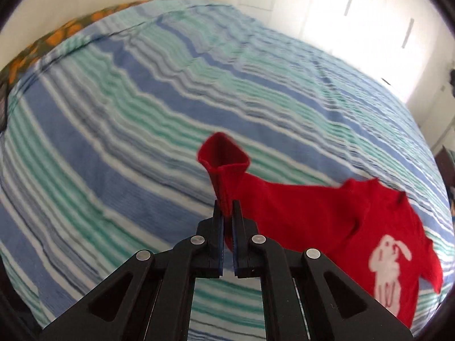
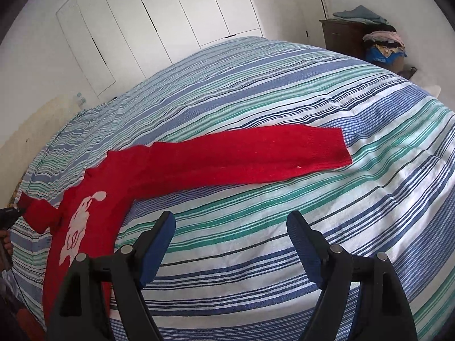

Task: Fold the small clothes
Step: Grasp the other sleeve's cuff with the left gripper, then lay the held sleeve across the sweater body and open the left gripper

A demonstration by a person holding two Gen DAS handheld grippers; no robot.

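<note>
A small red sweater [image 2: 93, 187] with a white rabbit print [image 2: 81, 221] lies on the striped bedspread [image 2: 284, 108]. In the left wrist view my left gripper [image 1: 227, 209] is shut on the cuff of one red sleeve [image 1: 223, 164] and holds it lifted, with the sweater body [image 1: 327, 216] stretching to the right. In the right wrist view the other sleeve [image 2: 256, 153] lies flat, stretched out to the right. My right gripper [image 2: 230, 227] is open and empty above the bedspread, just in front of that sleeve. The left gripper [image 2: 11, 213] shows at the far left edge, on the sleeve.
White wardrobe doors [image 2: 170, 14] stand behind the bed. A dark dresser [image 2: 344, 34] with piled clothes [image 2: 384, 42] is at the back right. An orange-patterned pillow [image 1: 57, 37] lies at the bed's far left edge in the left wrist view.
</note>
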